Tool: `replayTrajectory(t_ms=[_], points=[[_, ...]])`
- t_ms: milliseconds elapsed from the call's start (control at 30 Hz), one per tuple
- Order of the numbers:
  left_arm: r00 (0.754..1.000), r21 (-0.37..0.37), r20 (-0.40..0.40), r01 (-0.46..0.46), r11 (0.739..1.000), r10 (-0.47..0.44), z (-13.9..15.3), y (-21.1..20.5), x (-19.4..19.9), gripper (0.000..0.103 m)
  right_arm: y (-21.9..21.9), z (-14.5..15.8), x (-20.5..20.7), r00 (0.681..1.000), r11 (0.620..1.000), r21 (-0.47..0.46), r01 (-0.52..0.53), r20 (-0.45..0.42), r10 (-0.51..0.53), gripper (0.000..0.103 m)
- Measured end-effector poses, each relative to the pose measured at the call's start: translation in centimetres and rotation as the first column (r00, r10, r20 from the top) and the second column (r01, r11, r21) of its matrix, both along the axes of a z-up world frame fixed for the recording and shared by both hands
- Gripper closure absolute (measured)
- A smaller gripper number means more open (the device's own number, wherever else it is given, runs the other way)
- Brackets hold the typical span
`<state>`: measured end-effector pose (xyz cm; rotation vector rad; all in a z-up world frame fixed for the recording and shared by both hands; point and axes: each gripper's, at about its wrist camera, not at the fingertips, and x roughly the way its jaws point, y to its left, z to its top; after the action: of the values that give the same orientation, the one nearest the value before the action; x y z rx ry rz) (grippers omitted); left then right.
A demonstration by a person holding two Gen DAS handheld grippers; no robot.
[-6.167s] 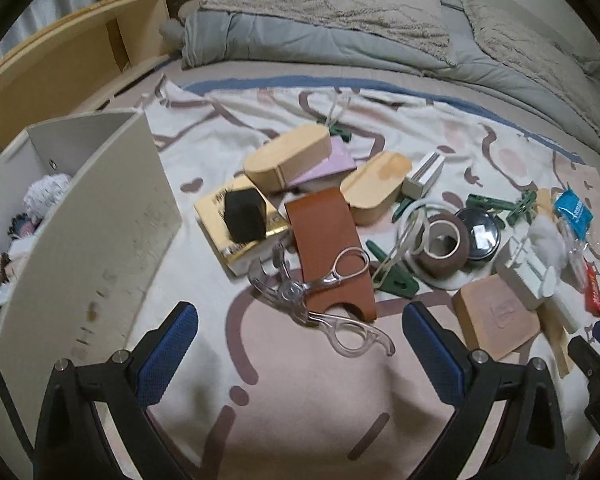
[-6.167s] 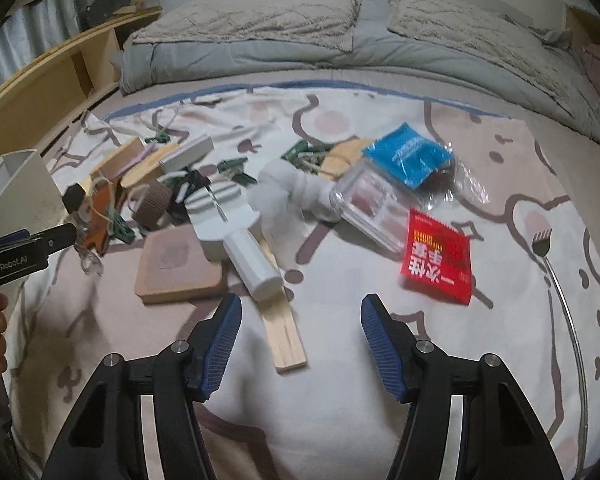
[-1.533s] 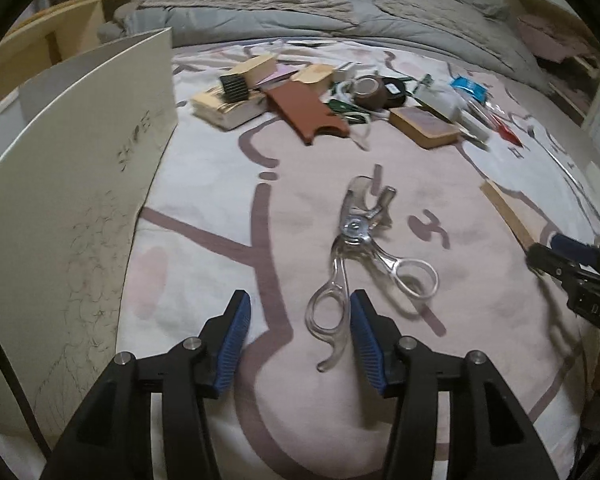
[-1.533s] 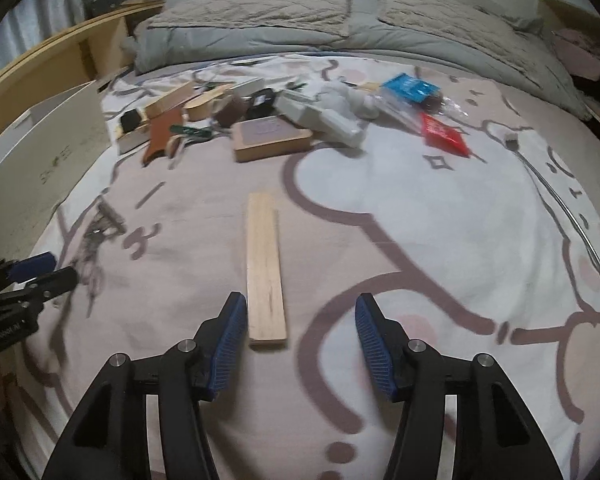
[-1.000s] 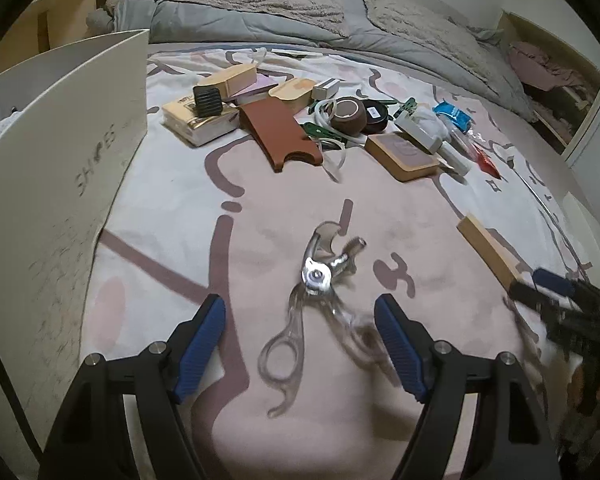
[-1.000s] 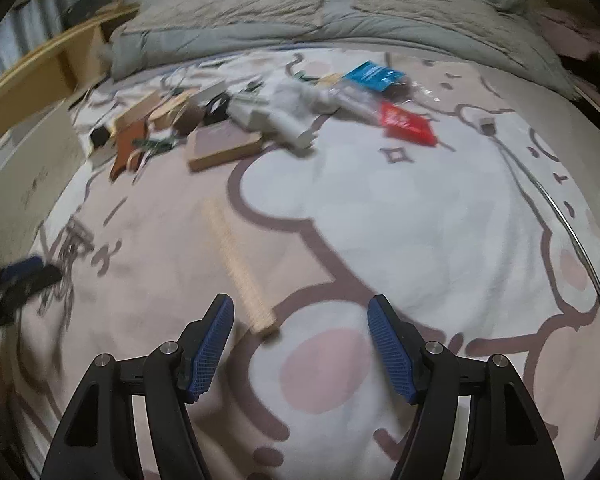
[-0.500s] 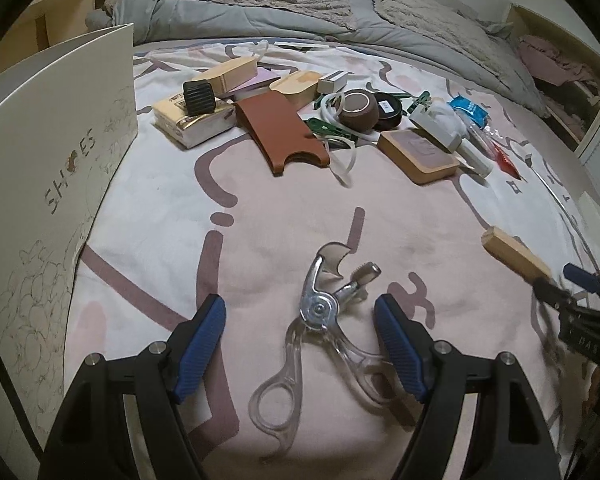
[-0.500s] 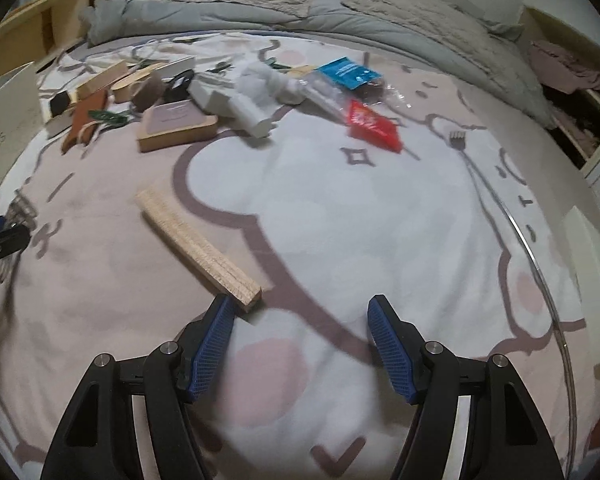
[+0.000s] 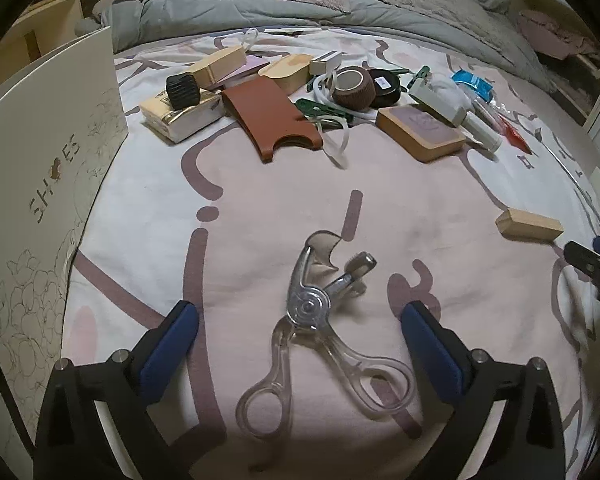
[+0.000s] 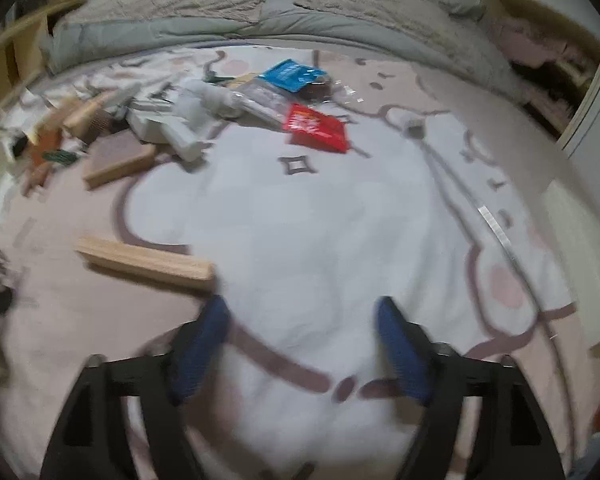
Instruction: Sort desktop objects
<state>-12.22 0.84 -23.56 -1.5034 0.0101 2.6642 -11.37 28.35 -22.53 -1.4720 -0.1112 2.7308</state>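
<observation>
The clear-handled scissor tool point(image 9: 320, 320) lies flat on the patterned bedspread point(image 9: 260, 208) between the blue pads of the left gripper point(image 9: 300, 340), touching neither pad. Its long axis runs from about 7 o'clock to 1 o'clock in the left wrist view: the two finger loops sit toward the camera at 6 o'clock, and the metal jaws point away toward 12 to 1 o'clock, spread apart. The left gripper's jaws are opening and stand wide, holding nothing.

The wooden block point(image 10: 144, 262) lies on the bedspread at about 10 o'clock from the right gripper point(image 10: 300, 344). Its long axis runs nearly across the right wrist view, from 9 o'clock to 3 o'clock with the right end slightly nearer, and that end is just beside the left pad, outside the gap. The right gripper's jaws are opening too, with only bedspread between them; this view is blurred.

Half a second ago the block lay more diagonally and both grippers stood narrower. A second and a half ago the left pads were close around one loop of the scissor tool and the block pointed straight away between the right pads.

The shoe box point(image 9: 40, 184) stands at 9 o'clock in the left view, and the clutter, led by a brown leather sleeve point(image 9: 272, 116), sits at 12 o'clock.
</observation>
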Motion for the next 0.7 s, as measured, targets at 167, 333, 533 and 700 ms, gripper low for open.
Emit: replayTrajectory(t_ms=[167, 333, 533, 700], points=[[1.0, 0.039, -0.013, -0.005, 0.999, 0.005, 0.1, -0.4, 0.3, 0.0, -2.0, 0.8, 0.3, 0.998, 0.98, -0.187, -0.064, -0.037, 0.058, 0.0], [1.0, 0.053, -0.027, -0.015, 0.999, 0.016, 0.4, -0.7, 0.6, 0.004, -5.2, 0.4, -0.2, 0.994, 0.975, -0.193, -0.11, -0.022, 0.108, 0.0], [0.999, 0.02, -0.045, -0.026, 0.999, 0.027, 0.7, -0.6, 0.6, 0.022, -7.2, -0.4, -1.2, 0.997, 0.985, -0.153, -0.077, -0.002, 0.078, 0.0], [0.999, 0.02, -0.052, -0.003, 1.0, 0.004, 0.8, -0.6, 0.7, 0.034, -6.7, -1.2, -2.1, 1.0, 0.989, -0.146, 0.013, 0.017, -0.011, 0.0]])
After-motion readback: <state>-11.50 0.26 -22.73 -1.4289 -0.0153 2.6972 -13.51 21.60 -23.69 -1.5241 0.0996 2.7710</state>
